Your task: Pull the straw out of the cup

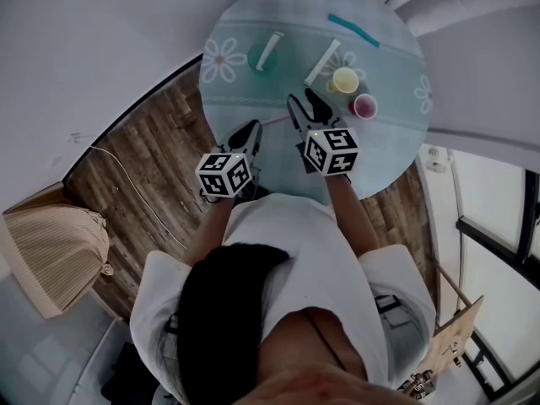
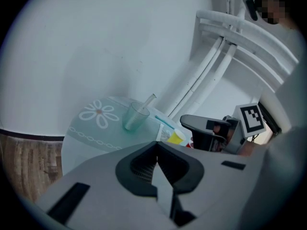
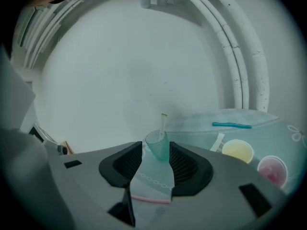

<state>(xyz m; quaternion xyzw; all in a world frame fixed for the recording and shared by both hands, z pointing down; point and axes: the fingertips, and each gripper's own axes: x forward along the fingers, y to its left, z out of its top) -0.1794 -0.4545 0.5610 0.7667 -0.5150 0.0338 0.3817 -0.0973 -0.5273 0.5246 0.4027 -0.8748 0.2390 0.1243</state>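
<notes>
Right claw (image 3: 156, 161): jaws wide apart, nothing pressed between the pads. Its own view frames the green cup (image 3: 158, 145) in the gap, but the head view shows that cup (image 1: 266, 56) well apart from the right claw (image 1: 305, 108), so it is sighted, not gripped.

Left claw (image 2: 157, 152): jaws closed together, empty. It sits at the near edge of the bench (image 1: 396, 154), behind the right one.

Key relation: the green cup lies far and left of the right claw, on the bench's far-left part. The straw (image 3: 163, 123) stands in it, long axis nearly upright with a slight lean, top end clear above the rim. Judged: the right claw is somewhat nearer and already open, so it is the better placed. The move is forward and left, then a pull along the straw's axis.

Right of that line: yellow cup (image 1: 344, 79), pink cup (image 1: 364, 105), and a blue straw (image 1: 353, 29) lying flat at the far side.

Unclear: a white straw (image 1: 322, 62) by the yellow cup; in it or beside it, cannot tell. The green straw's lower end is lost inside the cup.
</notes>
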